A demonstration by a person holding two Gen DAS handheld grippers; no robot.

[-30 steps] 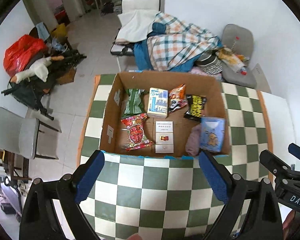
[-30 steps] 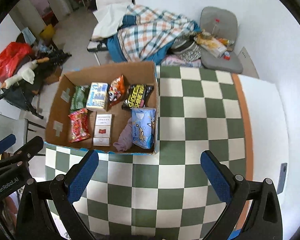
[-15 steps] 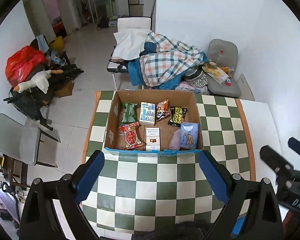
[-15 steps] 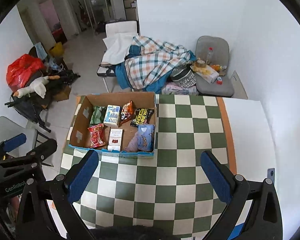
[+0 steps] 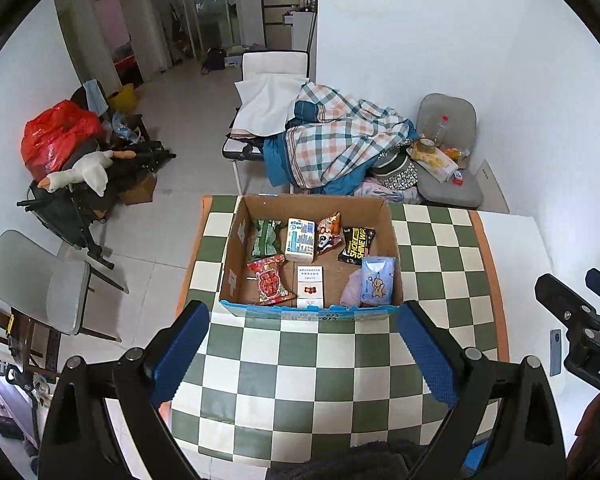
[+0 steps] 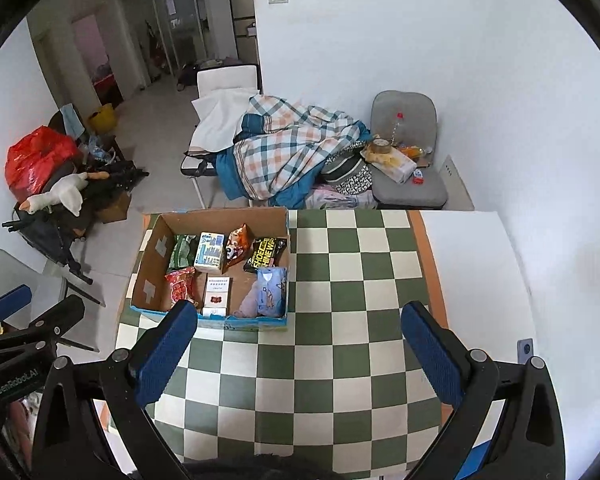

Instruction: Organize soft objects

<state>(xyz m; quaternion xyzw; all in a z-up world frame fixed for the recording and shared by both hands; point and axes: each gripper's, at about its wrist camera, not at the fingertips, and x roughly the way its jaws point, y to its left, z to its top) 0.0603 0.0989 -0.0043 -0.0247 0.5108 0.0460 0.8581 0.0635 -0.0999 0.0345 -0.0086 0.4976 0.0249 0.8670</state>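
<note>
a cardboard box (image 5: 312,204) sits on the green-and-white checkered tablecloth (image 5: 312,364), open at the top, its near edge trimmed in blue. inside lie eight soft packs: a green packet (image 5: 265,237), a white-and-blue tissue pack (image 5: 300,239), an orange snack bag (image 5: 327,229), a black snack bag (image 5: 356,246), a red snack bag (image 5: 270,280), a white-and-red carton (image 5: 310,286), a pale blue tissue pack (image 5: 376,281) and a pink soft bundle (image 5: 351,290) just beside it. the left gripper (image 5: 306,354) and right gripper (image 6: 298,352) both hover high over the table, near side of the box, jaws spread wide, holding nothing.
</note>
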